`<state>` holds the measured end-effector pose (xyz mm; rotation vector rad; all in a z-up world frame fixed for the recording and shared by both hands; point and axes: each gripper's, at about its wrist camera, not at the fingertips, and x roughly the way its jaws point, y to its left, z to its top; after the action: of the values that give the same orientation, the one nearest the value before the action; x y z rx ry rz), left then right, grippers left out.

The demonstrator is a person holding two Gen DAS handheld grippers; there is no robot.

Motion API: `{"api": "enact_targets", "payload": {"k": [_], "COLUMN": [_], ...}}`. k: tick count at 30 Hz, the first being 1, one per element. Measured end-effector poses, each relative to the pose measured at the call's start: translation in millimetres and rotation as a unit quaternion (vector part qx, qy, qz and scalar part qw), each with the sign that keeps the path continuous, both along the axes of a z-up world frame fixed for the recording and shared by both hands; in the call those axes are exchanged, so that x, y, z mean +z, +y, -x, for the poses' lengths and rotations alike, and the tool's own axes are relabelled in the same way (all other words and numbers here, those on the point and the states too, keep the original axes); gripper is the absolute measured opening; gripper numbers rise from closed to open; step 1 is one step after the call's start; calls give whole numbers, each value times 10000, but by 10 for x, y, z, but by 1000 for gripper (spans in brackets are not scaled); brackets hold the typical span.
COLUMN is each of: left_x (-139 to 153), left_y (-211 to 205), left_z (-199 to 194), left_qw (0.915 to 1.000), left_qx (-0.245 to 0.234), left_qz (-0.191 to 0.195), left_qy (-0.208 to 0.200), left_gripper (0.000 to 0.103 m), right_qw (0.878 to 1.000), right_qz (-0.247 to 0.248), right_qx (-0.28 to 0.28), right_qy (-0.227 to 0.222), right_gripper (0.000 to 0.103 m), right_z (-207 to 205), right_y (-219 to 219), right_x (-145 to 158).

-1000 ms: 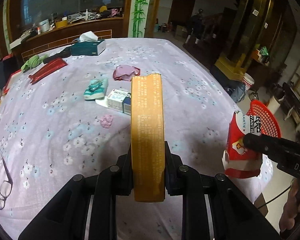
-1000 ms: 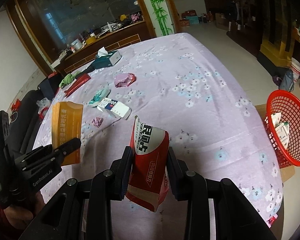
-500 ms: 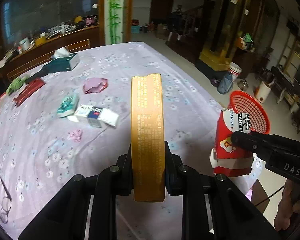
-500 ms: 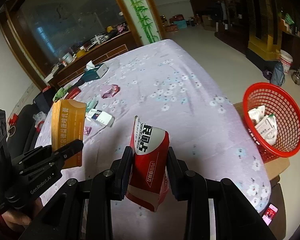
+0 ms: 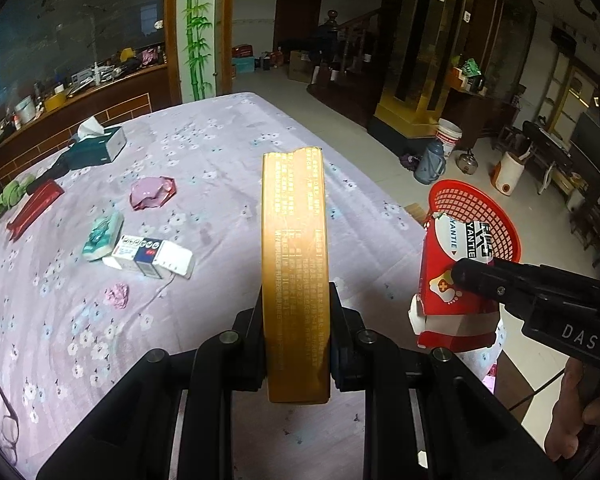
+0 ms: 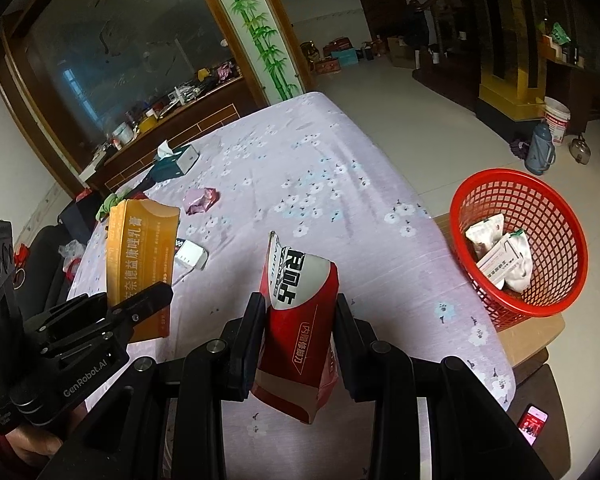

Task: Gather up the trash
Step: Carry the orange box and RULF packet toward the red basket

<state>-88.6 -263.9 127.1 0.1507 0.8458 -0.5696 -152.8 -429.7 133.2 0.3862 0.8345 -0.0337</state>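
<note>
My left gripper [image 5: 296, 300] is shut on a tall orange carton [image 5: 294, 264], held upright above the purple flowered table [image 5: 220, 152]. The same orange carton [image 6: 140, 256] shows at the left of the right wrist view. My right gripper [image 6: 300, 312] is shut on a torn red and white box [image 6: 300, 312], also seen as the red box [image 5: 456, 276] at the right of the left wrist view. A red mesh basket [image 6: 556, 280] stands on a low stand off the table's right edge, with white packets [image 6: 504, 252] inside.
On the table lie a crumpled pink wrapper [image 5: 152, 192], a teal packet [image 5: 102, 234], small white and blue boxes [image 5: 152, 256], a pink scrap [image 5: 116, 294], a tissue box [image 5: 96, 146], a red pouch [image 5: 34, 208] and glasses [image 5: 6, 420]. A phone [image 6: 534, 426] lies below the basket.
Both grippers have swung to the right with their boxes, so the red basket now sits nearer and larger in both views. Both grips are unchanged.
</note>
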Motion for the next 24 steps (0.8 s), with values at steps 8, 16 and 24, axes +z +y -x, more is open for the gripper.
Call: {"api": "enact_targets", "payload": {"k": [8, 16, 24], "left_x": [1, -16, -8], "left_y": [-124, -194, -217], "left_z": [-35, -61, -83], "left_qw": [10000, 9999, 10000], "left_qx": [-93, -111, -88], "left_qz": [8, 21, 26], "left_qy": [-29, -12, -13], "left_gripper": [22, 22, 22], "right_qw": [10000, 10000, 10000], "right_qz": [19, 14, -26], "right_qx": [-79, -74, -63], "right_qy": [-2, 62, 65], "right_gripper": [36, 36, 36], "right_z": [15, -26, -83], "right_y": [-107, -187, -223], "right_x": [19, -2, -12]}}
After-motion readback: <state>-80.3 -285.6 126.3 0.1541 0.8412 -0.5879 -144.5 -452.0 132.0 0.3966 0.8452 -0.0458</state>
